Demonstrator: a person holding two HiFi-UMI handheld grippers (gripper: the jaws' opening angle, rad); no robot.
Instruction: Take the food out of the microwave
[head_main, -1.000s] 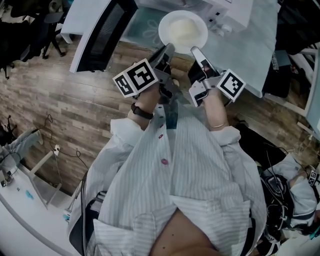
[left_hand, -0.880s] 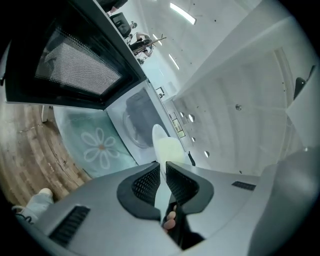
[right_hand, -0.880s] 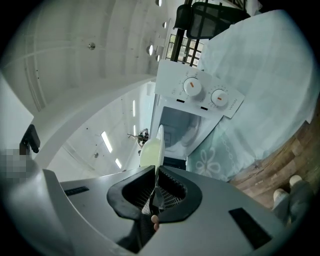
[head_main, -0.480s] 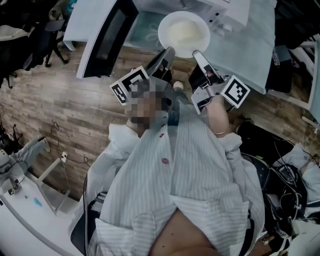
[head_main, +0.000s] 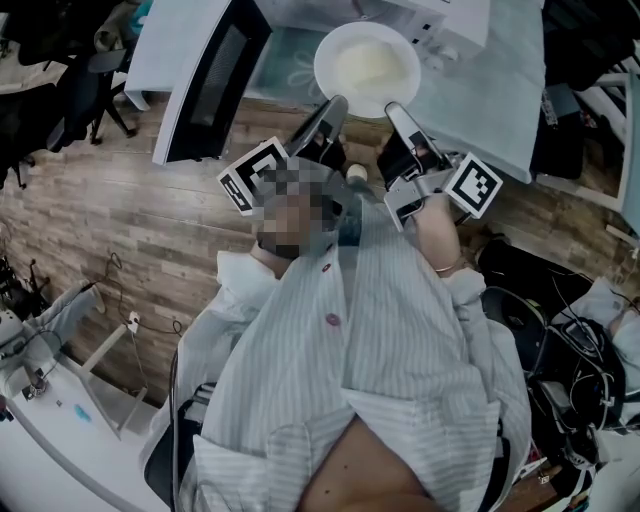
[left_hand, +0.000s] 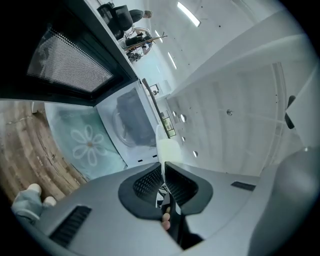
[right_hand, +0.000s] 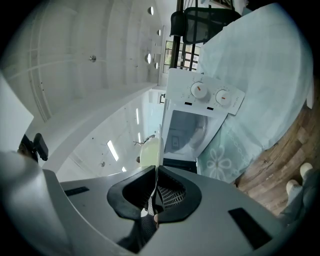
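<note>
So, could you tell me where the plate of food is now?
The plate is top centre in the head view, just outside the open microwave; the right tongs grip its rim, and the left tongs have just been closing on it.

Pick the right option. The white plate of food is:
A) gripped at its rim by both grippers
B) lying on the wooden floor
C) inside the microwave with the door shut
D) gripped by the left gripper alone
A: the left gripper and the right gripper each clamp the rim of the plate in front of the open microwave. The left jaws have just been closing on that rim.
</note>
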